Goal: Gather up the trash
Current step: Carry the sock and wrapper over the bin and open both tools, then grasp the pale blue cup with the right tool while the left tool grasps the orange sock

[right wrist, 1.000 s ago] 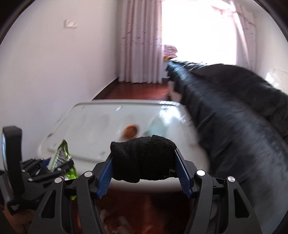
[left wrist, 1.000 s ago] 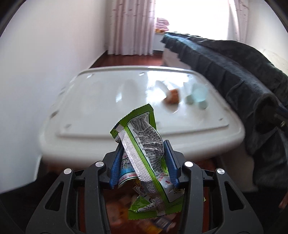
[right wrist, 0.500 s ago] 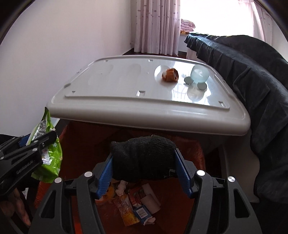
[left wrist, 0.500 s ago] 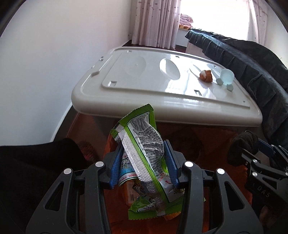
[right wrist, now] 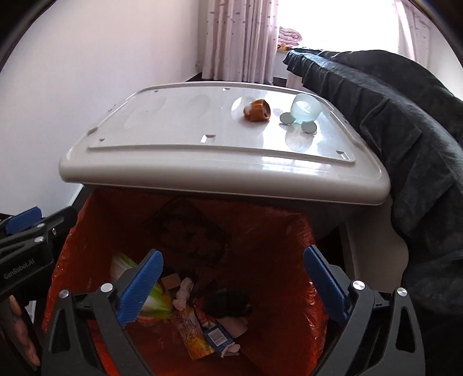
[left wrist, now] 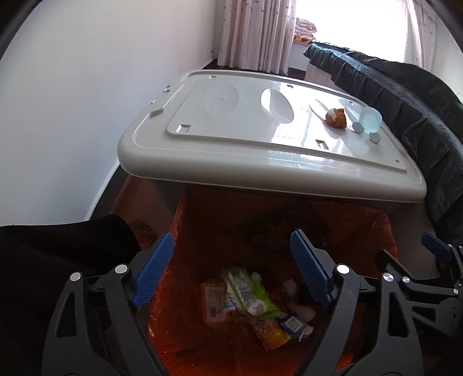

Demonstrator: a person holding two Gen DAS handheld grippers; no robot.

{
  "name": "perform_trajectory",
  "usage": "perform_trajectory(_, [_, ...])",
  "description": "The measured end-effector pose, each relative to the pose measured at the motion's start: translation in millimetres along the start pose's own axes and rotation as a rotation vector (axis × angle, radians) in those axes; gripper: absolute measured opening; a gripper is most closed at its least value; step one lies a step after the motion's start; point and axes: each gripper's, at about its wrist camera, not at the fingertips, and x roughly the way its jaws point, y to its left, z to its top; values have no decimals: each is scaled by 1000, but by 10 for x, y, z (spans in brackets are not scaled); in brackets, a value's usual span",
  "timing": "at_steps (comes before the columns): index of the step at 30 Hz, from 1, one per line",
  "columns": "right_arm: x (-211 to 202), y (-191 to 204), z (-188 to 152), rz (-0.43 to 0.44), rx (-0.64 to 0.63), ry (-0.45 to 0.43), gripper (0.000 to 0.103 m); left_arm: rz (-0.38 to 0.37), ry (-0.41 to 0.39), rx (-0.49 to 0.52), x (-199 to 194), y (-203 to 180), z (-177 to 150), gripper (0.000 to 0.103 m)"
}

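Both claws, left claw [left wrist: 231,272] and right claw [right wrist: 231,285], spread apart and empty above green wrapper [left wrist: 251,298] in orange-lined bin [left wrist: 361,225].

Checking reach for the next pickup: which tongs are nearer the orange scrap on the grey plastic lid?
Neither clearly. Left tongs and right tongs both hang open over the orange-lined bin, well short of the orange scrap on the grey plastic lid.

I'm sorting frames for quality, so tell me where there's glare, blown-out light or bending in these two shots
Left wrist view: window blown out white, glare streaks on the grey lid, dark fisheye corners. Right wrist view: same overexposed window, sheen on the lid's front edge, lid edges bowed by the lens.
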Motion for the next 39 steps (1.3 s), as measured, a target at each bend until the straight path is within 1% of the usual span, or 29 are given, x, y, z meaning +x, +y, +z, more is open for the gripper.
perform_trajectory(7, [90, -103, 8, 12, 31, 35, 96, -1, 7, 27, 32, -77, -4, 81])
perform_trajectory(12, [107, -127, 19, 21, 45, 40, 96, -10, 7, 36, 40, -118, 11, 81])
perform_trajectory(14, [95, -152, 48, 22, 47, 33, 96, -25, -4, 38, 20, -143, 41, 81])
perform_trajectory(16, [73, -175, 103, 15, 45, 19, 96, -66, -27, 35, -21, -168, 121, 81])
perform_trajectory(19, [6, -309, 317, -3, 61, -21, 96, -112, -85, 45, -102, -254, 326, 81])
perform_trajectory(21, [-32, -460, 536, -29, 80, -62, 98, -127, -135, 65, -155, -345, 473, 81])
perform_trajectory(22, [-21, -562, 686, -45, 89, -78, 98, -131, -169, 86, -178, -425, 577, 83])
perform_trajectory(24, [27, -723, 915, -74, 103, -99, 97, -129, -208, 108, -190, -529, 684, 87])
perform_trajectory(25, [90, -833, 1082, -97, 103, -112, 97, -131, -232, 118, -189, -596, 750, 89])
perform_trajectory(27, [208, -983, 1303, -123, 111, -123, 97, -148, -257, 134, -162, -717, 857, 89])
perform_trajectory(28, [318, -1074, 1455, -121, 123, -123, 97, -153, -262, 137, -138, -749, 883, 90])
perform_trajectory(30, [515, -1186, 1652, -115, 139, -107, 97, -166, -266, 146, -70, -821, 935, 90])
perform_trajectory(33, [892, -1303, 1933, -128, 157, -69, 97, -174, -258, 158, 22, -903, 970, 90])
perform_trajectory(36, [1217, -1348, 2115, -137, 169, -38, 97, -176, -243, 165, 126, -932, 969, 90])
perform_trajectory(39, [1510, -1364, 2223, -145, 179, 6, 95, -169, -229, 166, 218, -909, 944, 90])
